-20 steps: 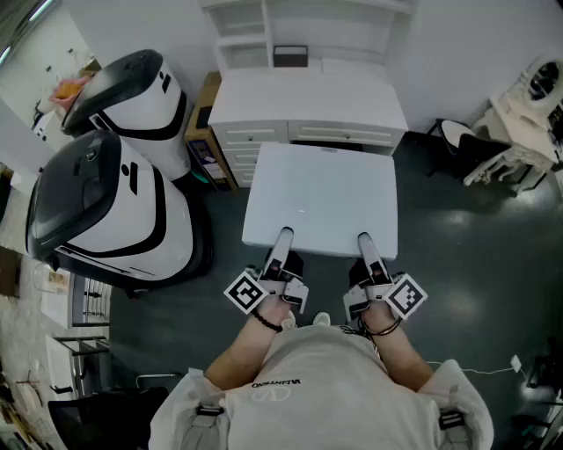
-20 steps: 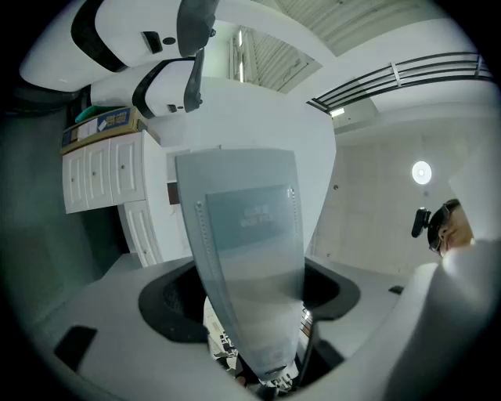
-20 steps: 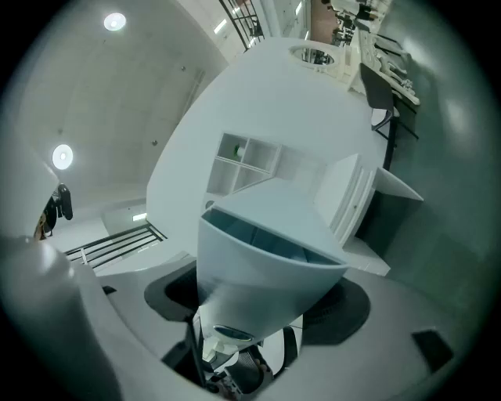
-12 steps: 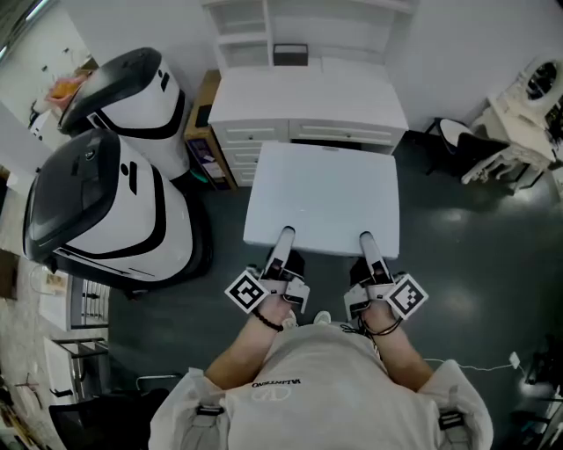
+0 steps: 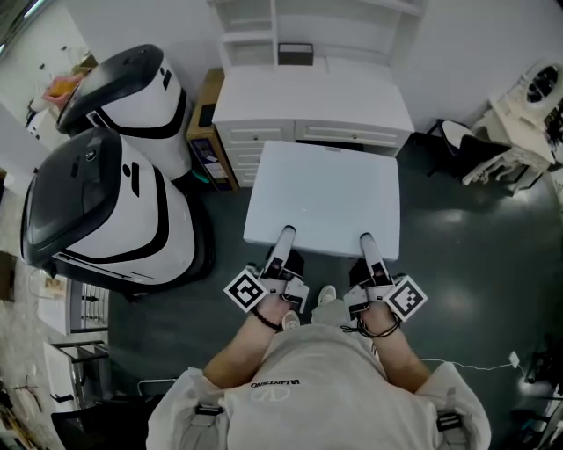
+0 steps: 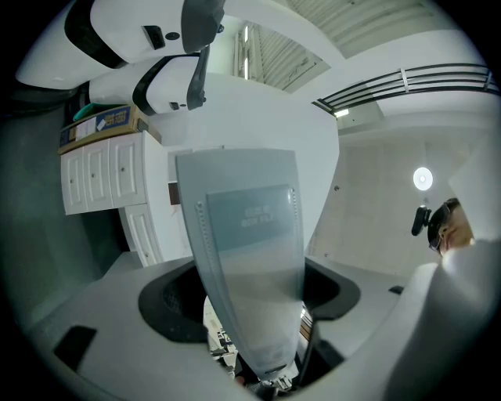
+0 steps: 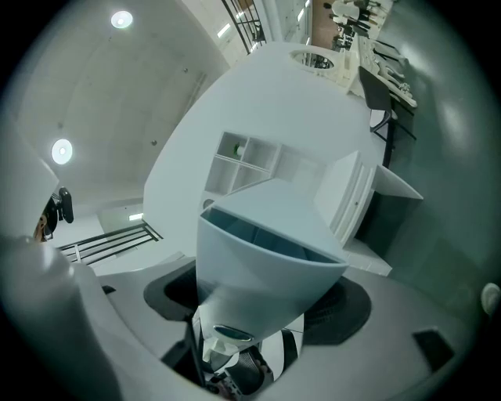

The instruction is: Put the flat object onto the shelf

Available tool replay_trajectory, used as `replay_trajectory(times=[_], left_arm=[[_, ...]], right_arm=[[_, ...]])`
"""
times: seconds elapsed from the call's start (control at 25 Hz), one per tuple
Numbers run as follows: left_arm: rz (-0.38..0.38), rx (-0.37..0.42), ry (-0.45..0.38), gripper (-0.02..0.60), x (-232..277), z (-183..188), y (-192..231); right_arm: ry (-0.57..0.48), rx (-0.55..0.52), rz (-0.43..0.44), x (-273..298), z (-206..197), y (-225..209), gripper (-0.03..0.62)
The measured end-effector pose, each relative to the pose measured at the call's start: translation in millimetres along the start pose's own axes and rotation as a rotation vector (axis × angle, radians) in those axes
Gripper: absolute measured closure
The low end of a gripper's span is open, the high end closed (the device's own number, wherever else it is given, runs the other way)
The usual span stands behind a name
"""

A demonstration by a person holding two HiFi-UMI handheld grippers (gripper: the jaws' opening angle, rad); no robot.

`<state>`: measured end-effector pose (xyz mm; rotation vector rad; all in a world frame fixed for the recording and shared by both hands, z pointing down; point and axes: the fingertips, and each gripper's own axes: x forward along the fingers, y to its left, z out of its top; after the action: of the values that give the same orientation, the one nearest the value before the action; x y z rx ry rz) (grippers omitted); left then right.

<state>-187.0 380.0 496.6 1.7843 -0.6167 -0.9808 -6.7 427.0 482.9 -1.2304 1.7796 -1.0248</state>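
A large flat white board [image 5: 321, 189] hangs level in front of me in the head view. Both grippers grip its near edge. My left gripper [image 5: 285, 237] clamps the edge left of centre, my right gripper [image 5: 366, 241] right of centre, jaws set wide on the board. In the left gripper view one broad grey finger [image 6: 246, 235] fills the middle; in the right gripper view a finger [image 7: 266, 251] does the same. The white shelf unit [image 5: 303, 26] stands beyond the board on a white cabinet [image 5: 312, 97], and the shelf [image 7: 246, 160] also shows in the right gripper view.
A dark box [image 5: 294, 54] sits at the shelf's foot. Two big white-and-black machines [image 5: 106, 202] stand at the left, next to a low wooden cupboard [image 5: 207, 123]. White furniture [image 5: 519, 132] crowds the right side. The floor is dark grey.
The view has slid slightly, so the shelf sits a little lower in the picture. A shoe has come into view between the grippers. The hold on the board is unchanged.
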Motion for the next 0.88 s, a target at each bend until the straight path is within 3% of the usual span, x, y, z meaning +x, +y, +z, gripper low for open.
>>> replay_trajectory(times=[0.4, 0.88], left_arm=[[0.009, 0.006, -0.015, 0.241, 64, 18, 26], [0.01, 0.031, -0.032, 0.241, 199, 23, 64]], right_arm=[[0.009, 0.025, 0.006, 61, 32, -27, 0.229], [0.03, 0.018, 0.025, 162, 125, -73, 0.23]])
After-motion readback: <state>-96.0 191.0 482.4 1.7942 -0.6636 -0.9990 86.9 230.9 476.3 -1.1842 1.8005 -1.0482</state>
